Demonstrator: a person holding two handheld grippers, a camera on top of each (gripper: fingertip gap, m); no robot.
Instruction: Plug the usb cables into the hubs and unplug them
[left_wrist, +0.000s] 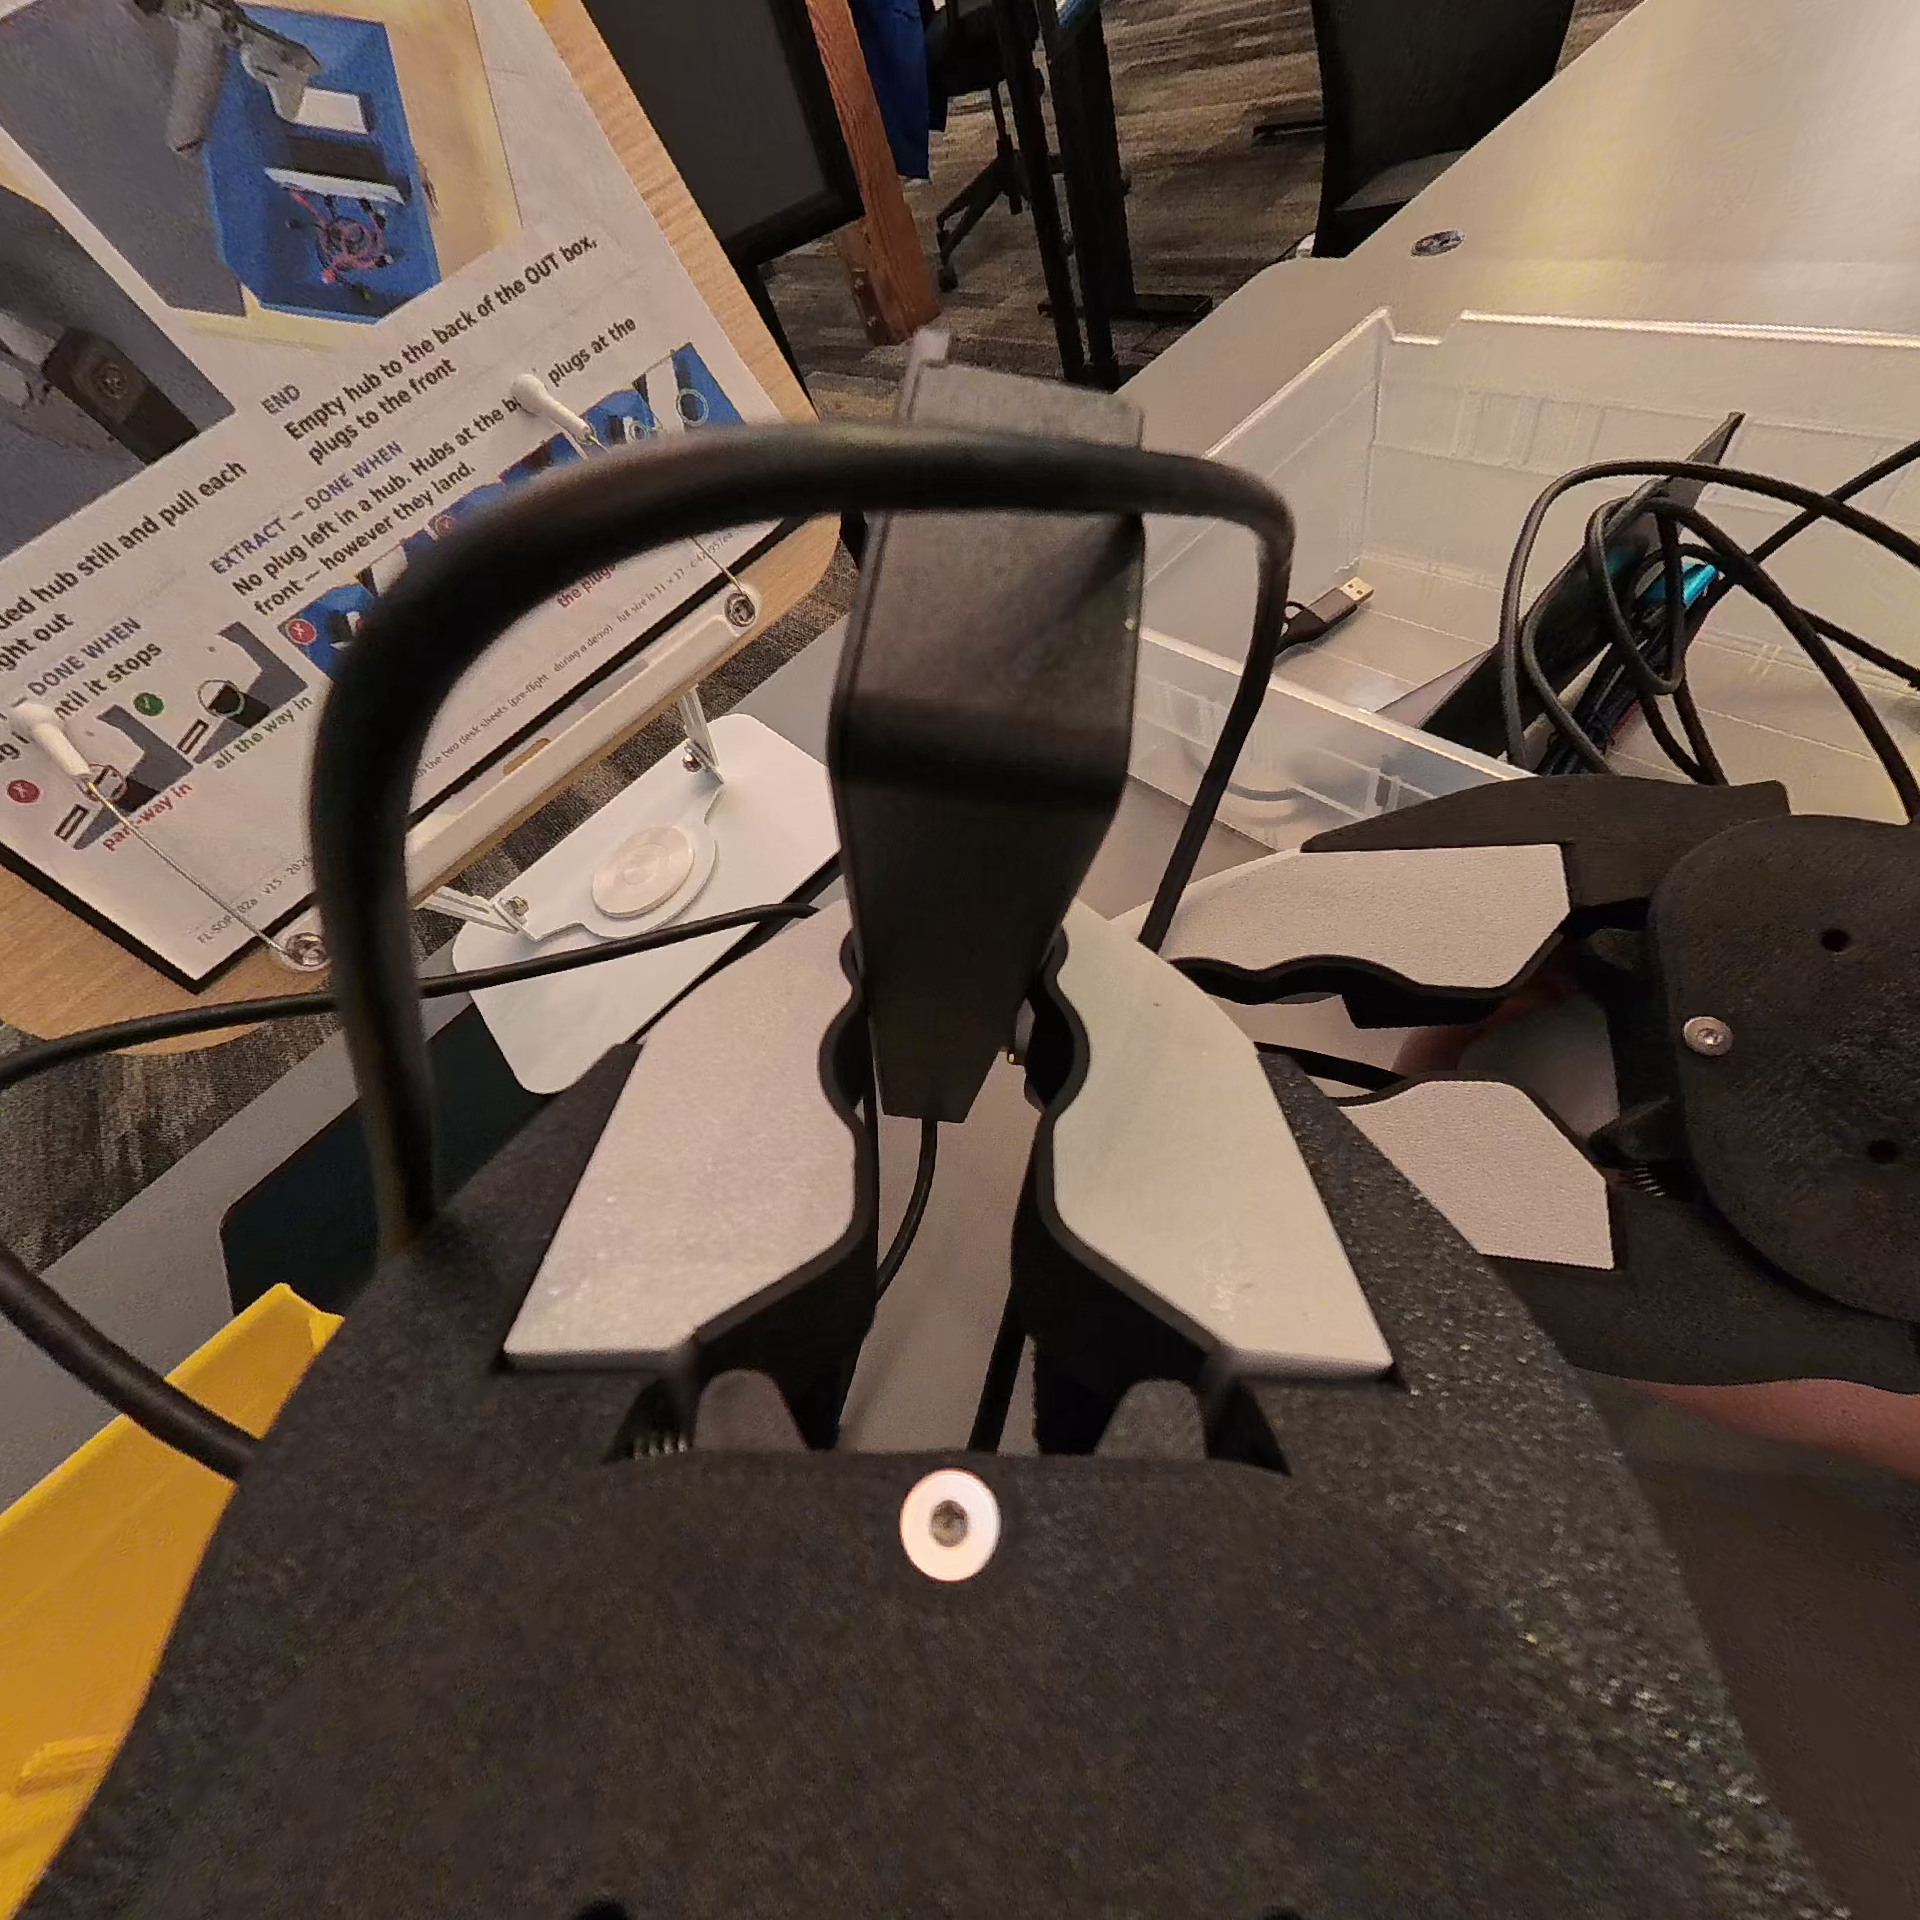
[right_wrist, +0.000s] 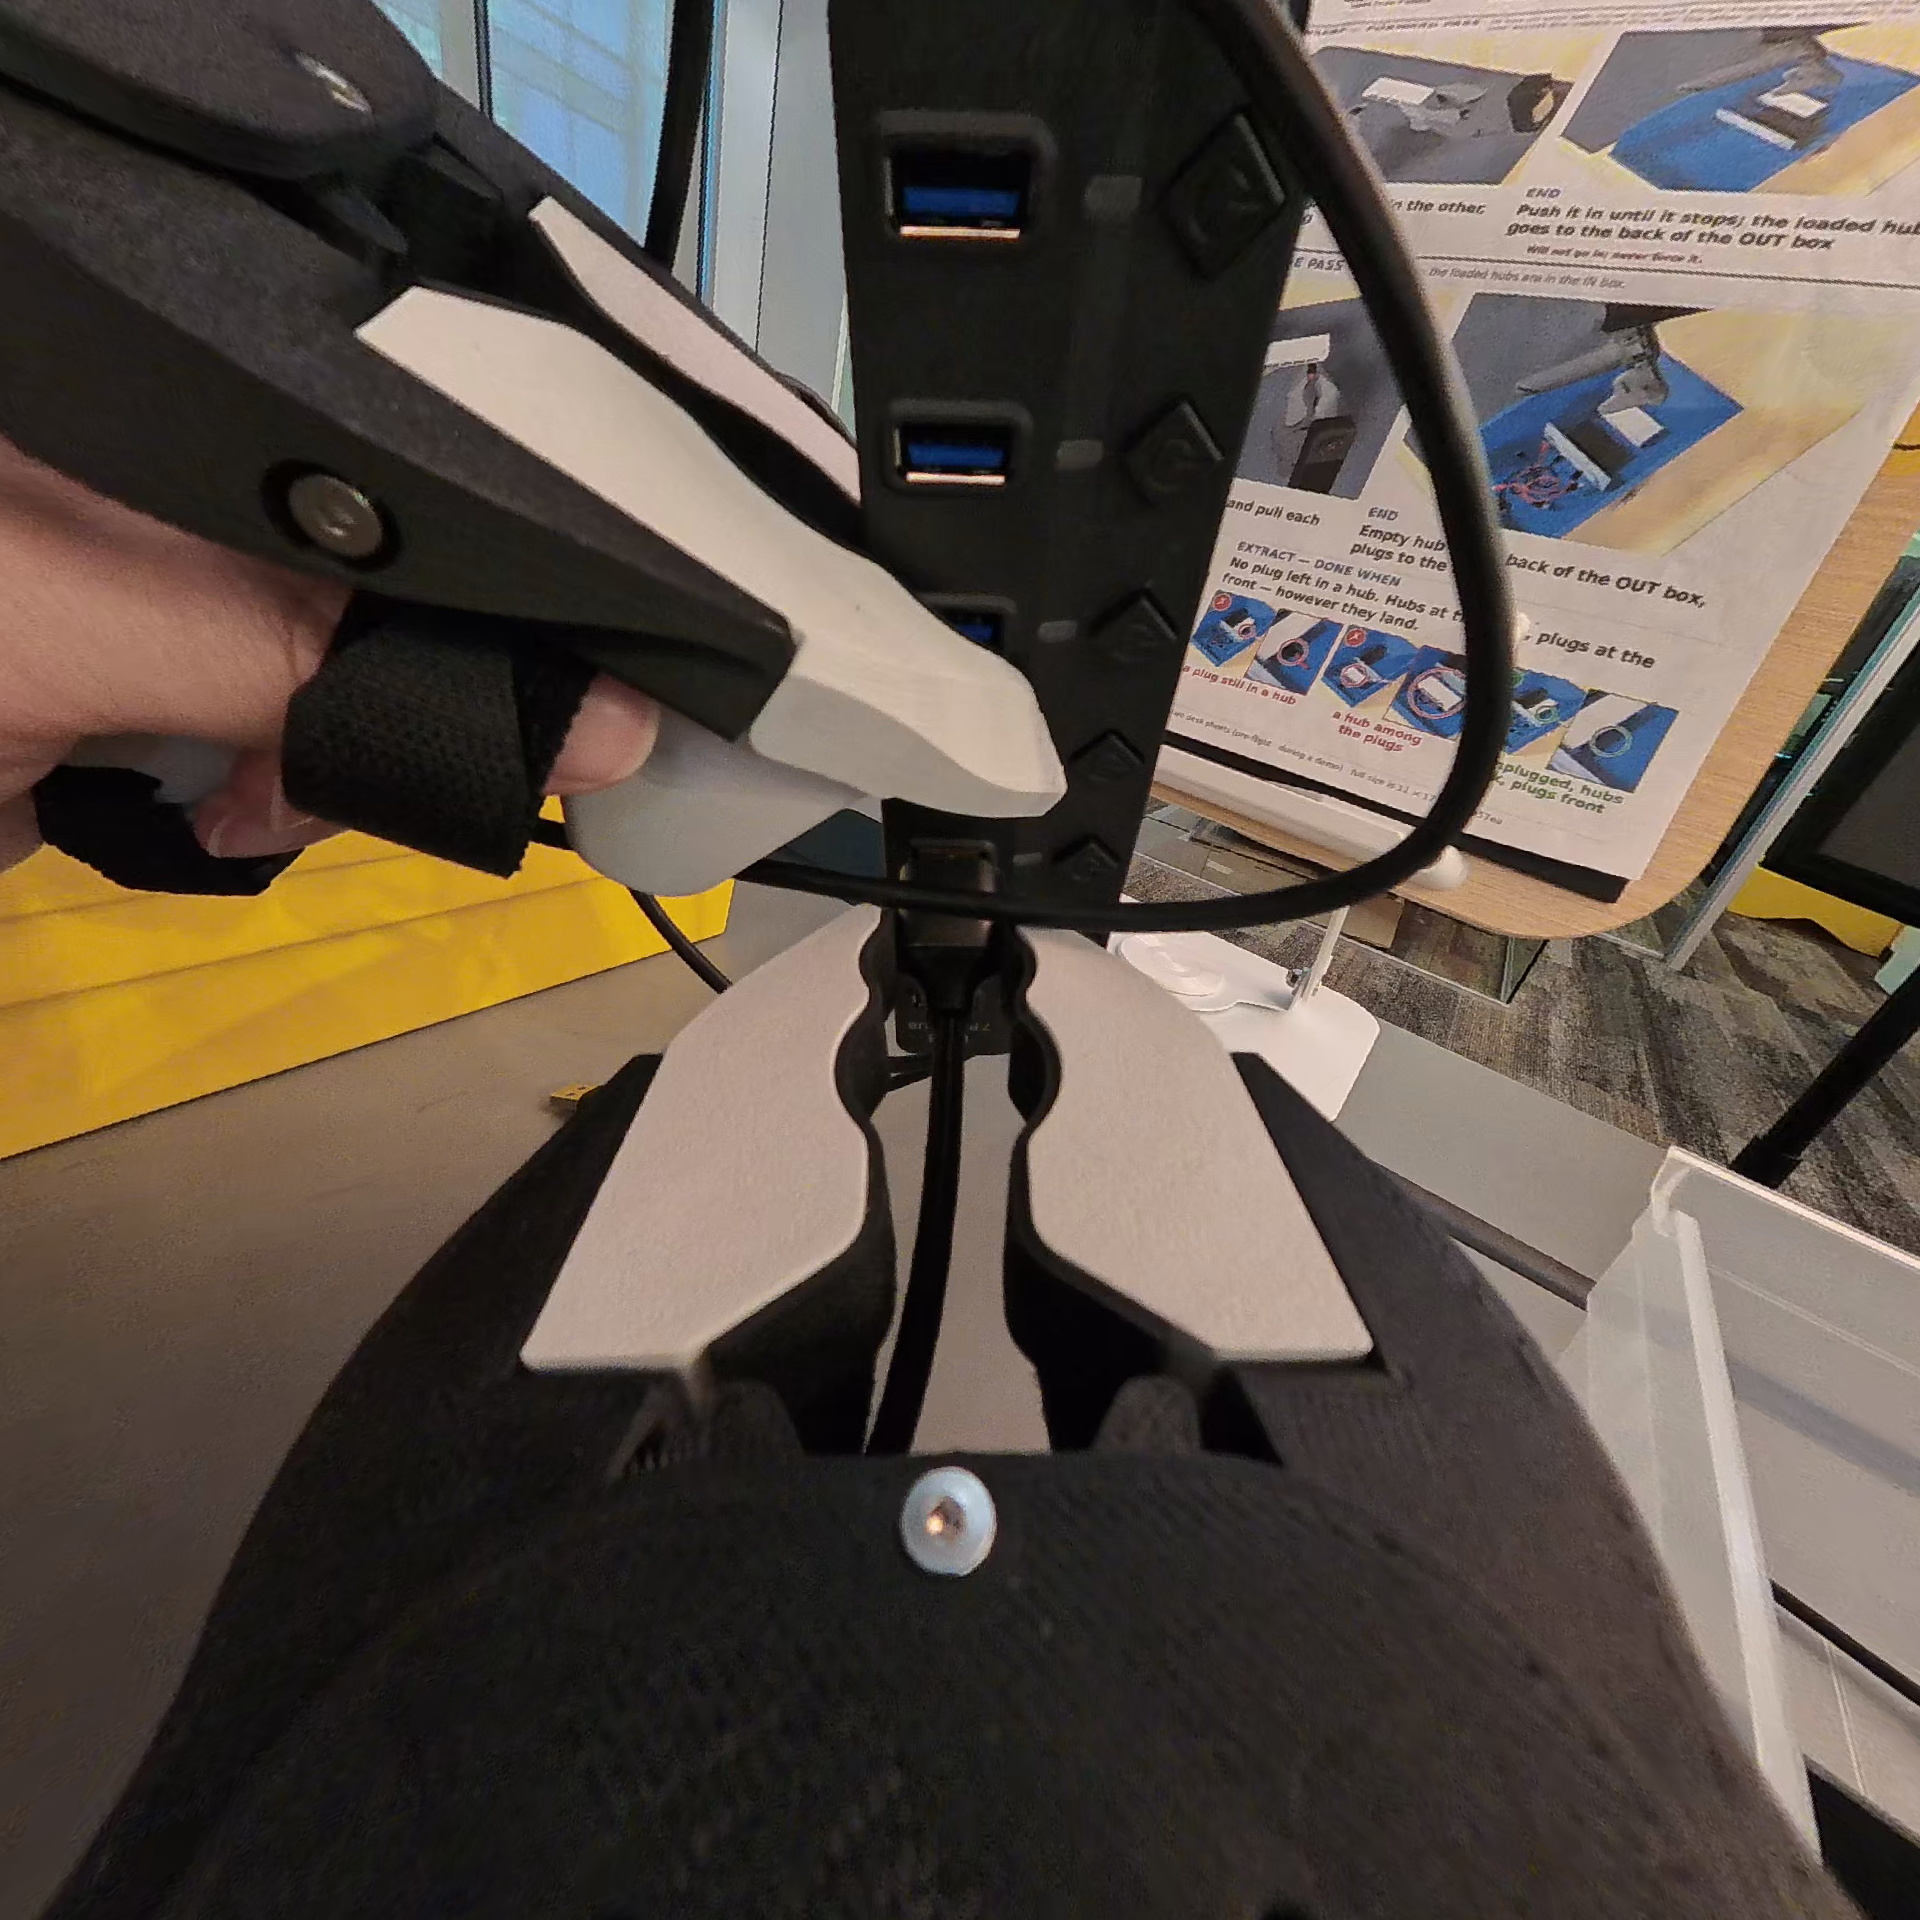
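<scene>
A long, flat, black plastic USB hub (right_wrist: 1049, 436) is held upright in the air above the grey bench (right_wrist: 260, 1247). Its face shows a column of blue-tongued ports, each beside a diamond-shaped button.

The left tool (left_wrist: 951, 997), black with pale grey finger plates, is closed on the hub's lower, tapered end. In the right wrist view its fingers come in from the left and clamp the hub's edge.

The right tool (right_wrist: 945, 987), of the same make, is closed on a small black USB plug (right_wrist: 943, 935) at the hub's lowest port. Whether the plug is fully seated cannot be told. Its thin black cable (right_wrist: 930, 1247) runs back between the fingers. Another black cable (left_wrist: 727, 473) loops in a high arch around the hub.

Nearby are a clear plastic bin (left_wrist: 1455, 499) holding tangled cables, a yellow bin (right_wrist: 312, 966), and a printed instruction sheet on a wooden stand (right_wrist: 1621, 499).

The hub looks light and rigid, with smooth sides that could slip, so the narrow end or long edges are likely the best grip. The plug is small and stiff; it is probably best held by its moulded body and moved straight along the port. The cable is limp and would likely strain if pulled.
</scene>
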